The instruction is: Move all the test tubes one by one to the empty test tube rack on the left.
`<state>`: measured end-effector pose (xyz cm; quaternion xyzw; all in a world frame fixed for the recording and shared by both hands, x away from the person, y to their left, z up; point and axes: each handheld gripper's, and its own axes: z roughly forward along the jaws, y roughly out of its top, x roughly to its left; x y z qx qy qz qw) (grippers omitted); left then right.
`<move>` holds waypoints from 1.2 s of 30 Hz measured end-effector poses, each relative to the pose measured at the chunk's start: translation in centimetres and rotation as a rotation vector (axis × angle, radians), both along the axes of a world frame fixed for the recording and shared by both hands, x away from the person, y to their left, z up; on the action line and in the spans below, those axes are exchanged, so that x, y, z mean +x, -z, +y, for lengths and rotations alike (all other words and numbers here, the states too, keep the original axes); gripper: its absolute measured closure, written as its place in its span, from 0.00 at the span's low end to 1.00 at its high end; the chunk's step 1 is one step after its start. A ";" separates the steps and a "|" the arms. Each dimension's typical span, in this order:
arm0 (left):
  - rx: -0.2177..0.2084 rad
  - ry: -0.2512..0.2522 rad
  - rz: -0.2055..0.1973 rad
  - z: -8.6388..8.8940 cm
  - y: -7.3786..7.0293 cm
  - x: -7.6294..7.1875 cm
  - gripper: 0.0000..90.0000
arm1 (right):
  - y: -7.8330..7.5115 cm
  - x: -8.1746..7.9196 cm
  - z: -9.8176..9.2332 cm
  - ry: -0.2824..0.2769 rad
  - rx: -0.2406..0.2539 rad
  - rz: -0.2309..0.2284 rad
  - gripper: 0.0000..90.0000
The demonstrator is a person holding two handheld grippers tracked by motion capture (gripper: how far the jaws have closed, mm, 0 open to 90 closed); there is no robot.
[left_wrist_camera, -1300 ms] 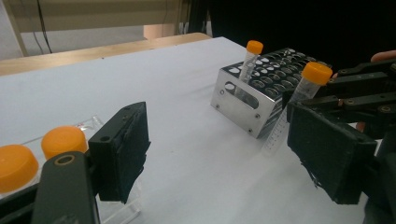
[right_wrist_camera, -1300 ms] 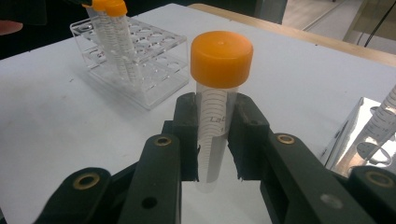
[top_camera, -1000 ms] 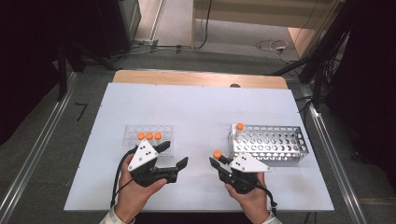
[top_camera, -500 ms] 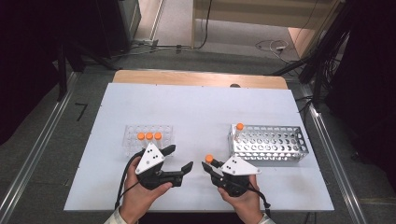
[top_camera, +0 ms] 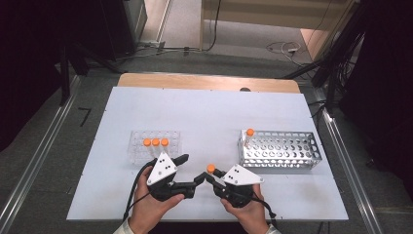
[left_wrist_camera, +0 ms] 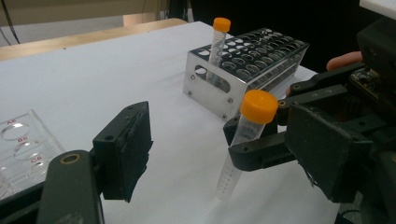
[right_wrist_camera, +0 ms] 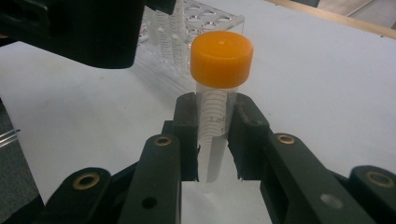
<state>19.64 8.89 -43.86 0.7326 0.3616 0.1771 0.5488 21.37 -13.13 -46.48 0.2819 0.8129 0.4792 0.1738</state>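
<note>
**Right gripper view: tube clamped upright**

Right gripper [right_wrist_camera: 212, 140] pinches an orange-capped tube [right_wrist_camera: 215, 107] below its cap, jaws tight on it. Left gripper [left_wrist_camera: 219, 154] has been closing slightly, yet its jaws stand apart with the tube between them, untouched. Behind the tube sits a clear rack [top_camera: 155, 147]; a metal rack [top_camera: 278, 150] stands to its right.
</note>
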 end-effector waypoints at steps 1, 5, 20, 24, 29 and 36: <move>0.002 0.001 -0.001 0.0 0.0 0.0 0.26 | 0.0 0.0 0.1 -0.003 -0.001 0.000 0.80; 0.002 0.003 0.000 -0.3 0.1 0.0 0.26 | 0.0 -0.1 0.3 -0.008 0.005 -0.001 0.80; 0.004 0.012 -0.018 -0.7 0.3 -0.2 0.39 | 0.0 -0.4 1.3 -0.040 0.017 0.006 0.80; 0.001 0.024 -0.021 -0.9 0.4 -0.3 0.48 | 0.0 -0.4 1.4 -0.043 0.017 0.005 0.80; 0.010 0.032 -0.027 -1.1 0.5 -0.3 0.57 | -0.1 -0.4 1.5 -0.043 0.018 0.005 0.80; 0.026 0.040 -0.031 -1.2 0.6 -0.4 0.67 | -0.1 -0.4 1.5 -0.044 0.016 0.004 0.80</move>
